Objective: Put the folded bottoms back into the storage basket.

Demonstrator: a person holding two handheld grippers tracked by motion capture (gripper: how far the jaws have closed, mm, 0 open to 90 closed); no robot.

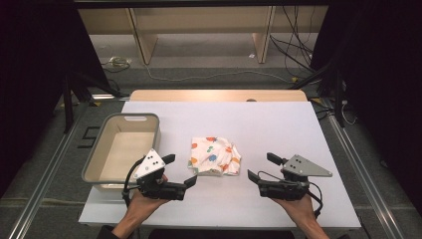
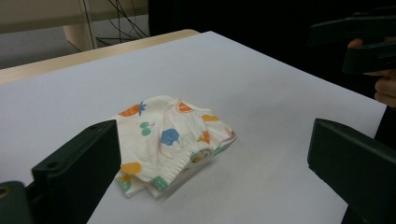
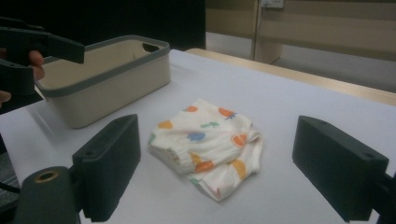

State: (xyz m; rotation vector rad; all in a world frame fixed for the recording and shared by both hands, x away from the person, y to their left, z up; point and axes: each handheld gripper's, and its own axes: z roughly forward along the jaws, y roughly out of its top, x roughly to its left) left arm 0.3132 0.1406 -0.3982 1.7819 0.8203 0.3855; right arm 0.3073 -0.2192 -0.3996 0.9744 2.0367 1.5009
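Folded garment [image 1: 215,156] lies on the table [image 1: 278,124] just right of the empty bin [image 1: 122,149]; left gripper [image 1: 180,171] sits between bin and garment, right gripper [image 1: 260,167] beyond the garment's far side, both jaws wide apart and holding nothing. Risk, as judged: a pinch on the top layer alone would unfold the bundle, and a left-hand swing could strike the bin's rim.

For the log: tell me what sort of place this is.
Probably a lab recording setup, not a home: a white table between black curtains, loose cables on the floor, and hand-held tools, left tool and right tool.
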